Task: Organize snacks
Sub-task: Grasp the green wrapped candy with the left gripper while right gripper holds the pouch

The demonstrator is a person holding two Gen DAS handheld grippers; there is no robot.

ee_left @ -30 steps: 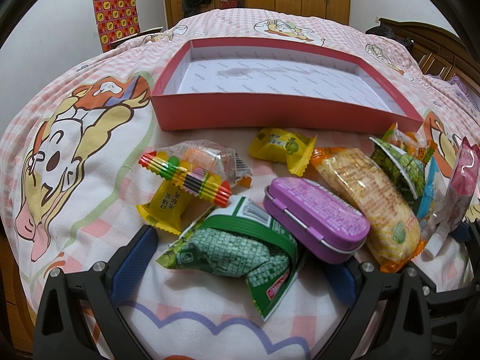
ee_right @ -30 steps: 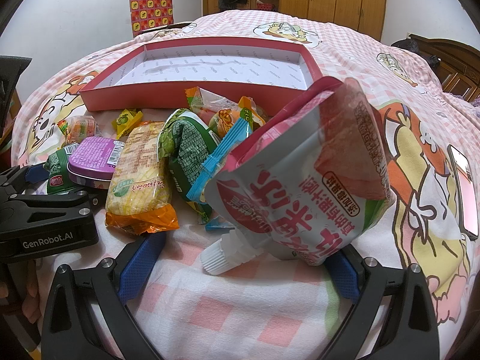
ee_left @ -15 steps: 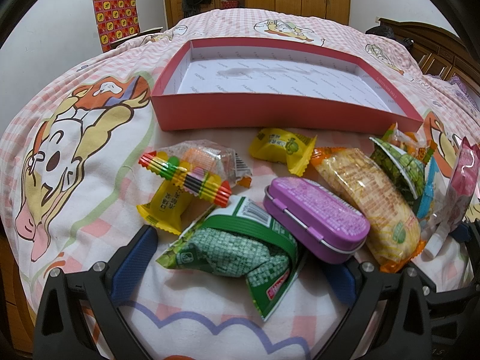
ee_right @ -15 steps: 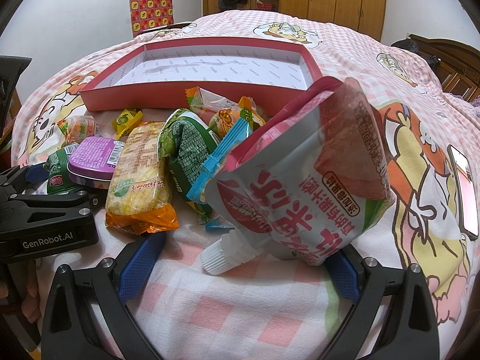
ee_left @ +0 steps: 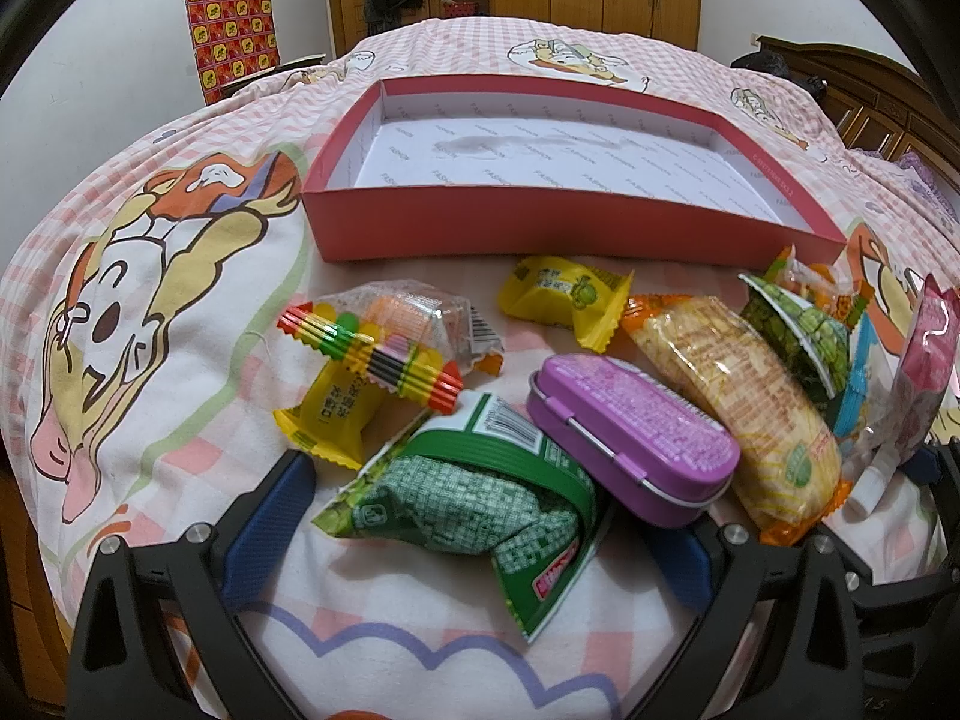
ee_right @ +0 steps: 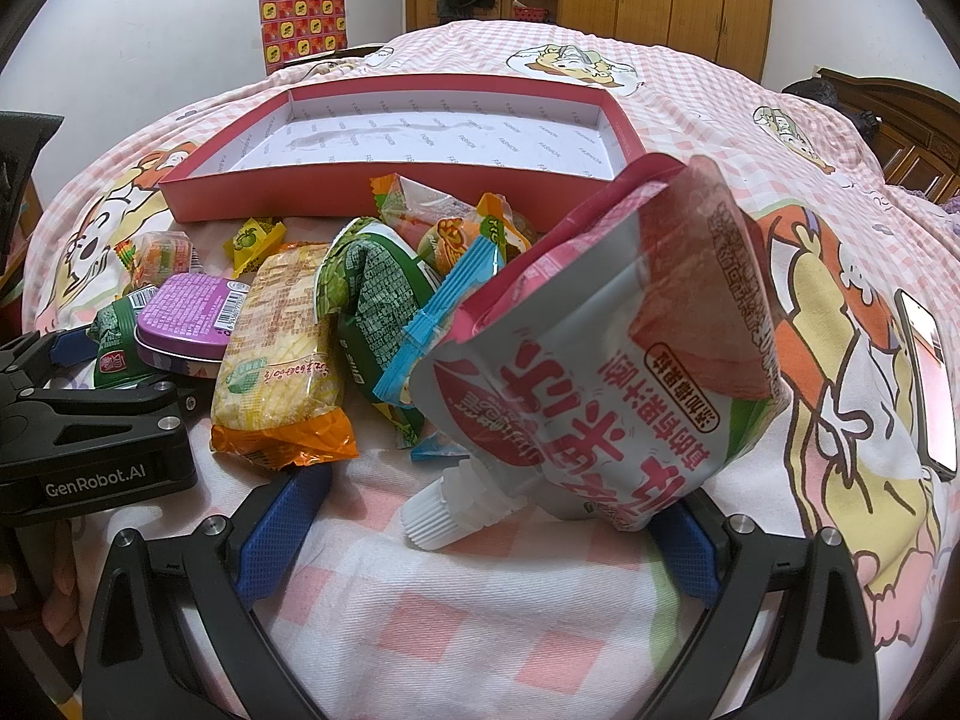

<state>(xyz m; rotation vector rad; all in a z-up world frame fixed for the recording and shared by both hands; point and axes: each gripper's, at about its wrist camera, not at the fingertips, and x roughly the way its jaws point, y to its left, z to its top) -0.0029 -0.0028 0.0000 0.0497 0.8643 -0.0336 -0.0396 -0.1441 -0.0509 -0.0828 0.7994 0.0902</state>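
Note:
An empty red box (ee_left: 570, 228) with a white inside lies on the bed, beyond a heap of snacks. My left gripper (ee_left: 480, 510) is open, and a green packet (ee_left: 468, 504) lies between its blue pads. A purple tin (ee_left: 630, 444) rests against that packet, with a yellow cracker pack (ee_left: 738, 396) to its right. My right gripper (ee_right: 480, 516) is open around a pink and white spouted pouch (ee_right: 600, 360), whose white cap (ee_right: 438, 516) points at me. The red box (ee_right: 390, 186) also shows in the right wrist view.
Small yellow candies (ee_left: 564, 294), a striped candy roll (ee_left: 372, 354) and a clear jelly cup (ee_left: 408, 312) lie left of the tin. A phone (ee_right: 927, 378) lies on the bedspread at the right. The left gripper's body (ee_right: 90, 420) sits close on the left.

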